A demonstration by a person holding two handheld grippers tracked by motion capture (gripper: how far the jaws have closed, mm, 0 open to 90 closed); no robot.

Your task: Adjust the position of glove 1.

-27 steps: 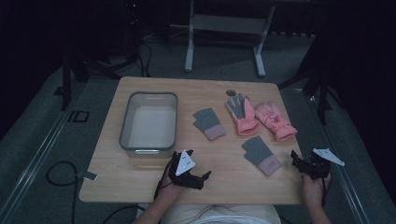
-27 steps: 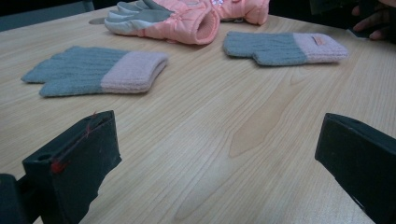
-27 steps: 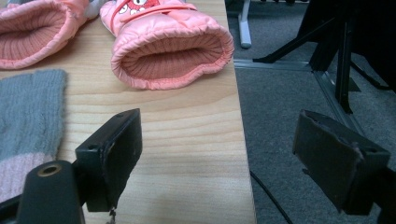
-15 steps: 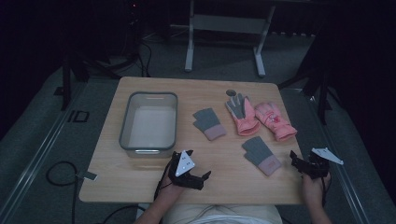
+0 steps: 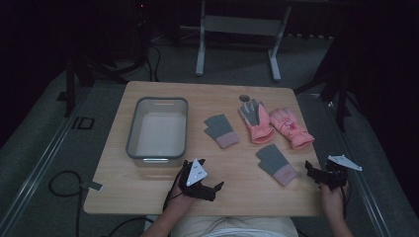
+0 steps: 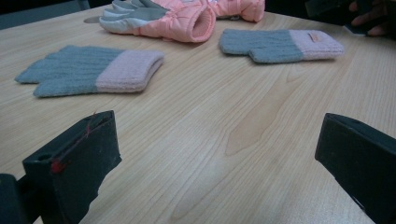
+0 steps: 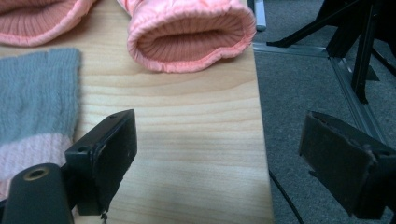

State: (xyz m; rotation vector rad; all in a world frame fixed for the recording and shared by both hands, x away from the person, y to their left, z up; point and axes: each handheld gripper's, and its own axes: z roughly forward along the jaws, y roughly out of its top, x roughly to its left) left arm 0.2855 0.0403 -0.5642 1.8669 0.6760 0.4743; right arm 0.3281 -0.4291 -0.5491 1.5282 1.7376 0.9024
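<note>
jaws apart, empty, on both grippers (image 5: 213, 186) near gloves (image 5: 276, 164).

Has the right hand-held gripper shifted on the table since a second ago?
No. The right hand-held gripper sits at the same spot by the wooden table's right edge, just right of the grey-and-pink knitted glove, jaws open and empty.

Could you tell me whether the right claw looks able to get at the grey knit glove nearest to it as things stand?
Probably yes: the right claw is open and empty at the table's right edge, and the grey knit glove lies flat just beside it with bare wood between them.
</note>
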